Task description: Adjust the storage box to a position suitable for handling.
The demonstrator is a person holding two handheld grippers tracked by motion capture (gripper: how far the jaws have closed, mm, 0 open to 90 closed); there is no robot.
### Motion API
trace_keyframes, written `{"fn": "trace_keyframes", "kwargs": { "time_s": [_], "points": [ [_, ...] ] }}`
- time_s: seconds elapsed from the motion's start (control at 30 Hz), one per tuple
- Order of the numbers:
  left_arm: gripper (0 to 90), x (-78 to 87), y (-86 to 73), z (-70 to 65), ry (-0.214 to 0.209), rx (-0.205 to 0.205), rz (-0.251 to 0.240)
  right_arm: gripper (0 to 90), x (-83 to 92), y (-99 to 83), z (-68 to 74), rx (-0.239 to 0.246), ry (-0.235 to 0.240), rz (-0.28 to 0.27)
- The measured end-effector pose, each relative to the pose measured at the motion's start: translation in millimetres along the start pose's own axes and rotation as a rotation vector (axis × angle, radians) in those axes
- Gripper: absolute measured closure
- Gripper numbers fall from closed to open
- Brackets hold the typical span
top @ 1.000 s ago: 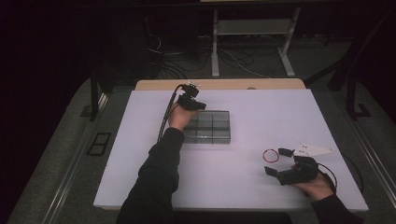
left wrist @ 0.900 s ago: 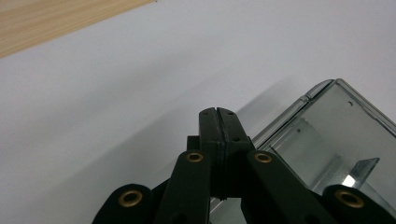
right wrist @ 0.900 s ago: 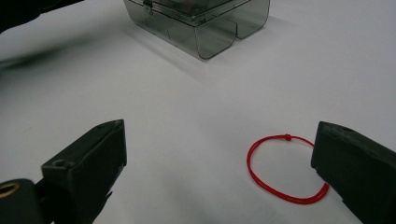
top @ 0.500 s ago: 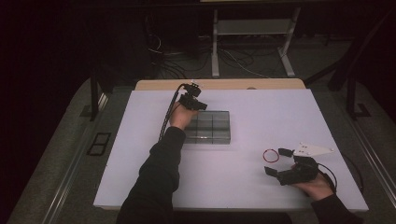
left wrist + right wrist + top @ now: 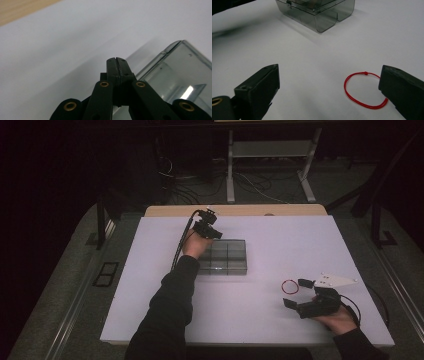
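Left claw (image 5: 117, 62) closed at unlabelled clear box (image 5: 227, 257), right claw (image 5: 329, 82) open by red loop (image 5: 363, 90).

Red cord loop (image 5: 364, 90) lying on the white surface (image 5: 280, 237), smoky grey see-through box (image 5: 226, 257), both hand-held grippers plain black.

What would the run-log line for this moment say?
left gripper: shut, empty, by clear box corner | right gripper: open, beside red loop | white table
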State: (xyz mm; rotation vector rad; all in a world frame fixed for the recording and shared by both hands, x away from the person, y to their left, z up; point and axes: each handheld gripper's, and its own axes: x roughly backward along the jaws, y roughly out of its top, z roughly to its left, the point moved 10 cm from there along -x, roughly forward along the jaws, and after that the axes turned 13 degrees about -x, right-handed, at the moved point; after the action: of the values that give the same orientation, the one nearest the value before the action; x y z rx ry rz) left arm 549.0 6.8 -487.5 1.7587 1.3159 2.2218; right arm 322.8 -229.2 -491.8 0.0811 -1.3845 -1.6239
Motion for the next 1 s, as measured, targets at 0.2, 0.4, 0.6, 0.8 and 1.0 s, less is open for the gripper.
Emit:
{"fn": "trace_keyframes", "kwargs": {
  "time_s": [0.2,0.4,0.6,0.8,1.0],
  "points": [
    [90.0,-2.4,-4.8,-9.9,-0.012,-0.024,0.057,3.1,0.9,0.5,-1.0,-0.004,-0.005,-0.006],
    [90.0,0.5,-8.0,-14.5,-0.034,-0.034,0.064,3.1,0.8,0.6,-1.0,-0.003,-0.005,-0.006],
    [90.0,3.6,-12.1,-20.7,-0.057,-0.032,0.05,3.1,0.7,0.6,-1.0,-0.006,-0.006,-0.007],
    [90.0,7.1,-16.2,-29.8,-0.077,-0.041,0.047,3.1,0.7,0.7,-0.9,-0.006,-0.007,-0.007],
    [90.0,9.4,-19.2,-40.6,-0.094,-0.052,0.038,3.1,0.6,0.7,-0.7,-0.005,-0.007,-0.007]
  ]
}}
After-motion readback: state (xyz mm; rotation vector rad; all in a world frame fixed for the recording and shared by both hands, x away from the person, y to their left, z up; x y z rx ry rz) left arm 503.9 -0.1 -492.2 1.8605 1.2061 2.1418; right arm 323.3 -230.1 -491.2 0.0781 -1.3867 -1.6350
